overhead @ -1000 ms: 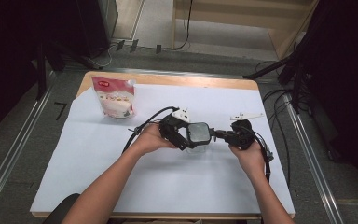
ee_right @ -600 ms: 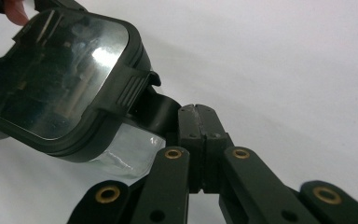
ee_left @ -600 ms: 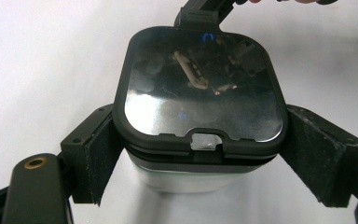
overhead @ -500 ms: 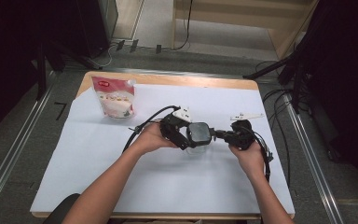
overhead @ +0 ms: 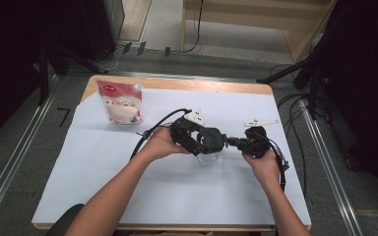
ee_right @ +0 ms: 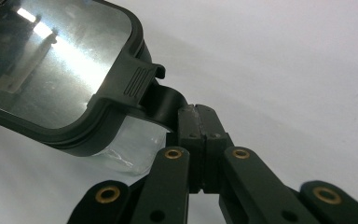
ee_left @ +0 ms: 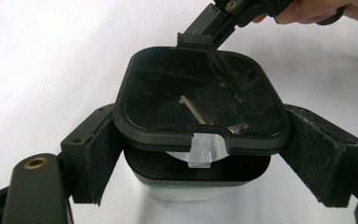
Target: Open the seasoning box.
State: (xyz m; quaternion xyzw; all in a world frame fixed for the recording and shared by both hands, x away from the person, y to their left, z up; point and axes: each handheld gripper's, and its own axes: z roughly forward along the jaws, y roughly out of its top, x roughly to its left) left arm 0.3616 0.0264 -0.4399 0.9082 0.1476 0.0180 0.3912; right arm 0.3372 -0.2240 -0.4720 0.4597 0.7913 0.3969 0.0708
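A clear square container (ee_left: 193, 186) with a black lid (ee_left: 200, 100) stands on the white sheet near the table's middle, small in the high view as container (overhead: 207, 153). My left gripper (ee_left: 200, 156) is shut on the container, a pad (ee_left: 95, 158) pressing each side just under the lid. The lid sits tilted, raised above the container's rim on the side near me. My right gripper (ee_right: 198, 123) is shut on the lid's black tab (ee_right: 165, 100). In the high view the left gripper (overhead: 197, 140) and right gripper (overhead: 230, 142) meet at the container from opposite sides.
A pink and white snack pouch (overhead: 120, 101) stands upright at the table's far left. A white sheet (overhead: 128, 191) covers most of the wooden table. Black cables (overhead: 150, 132) trail from both grippers across the sheet. Metal rails run along both sides of the table.
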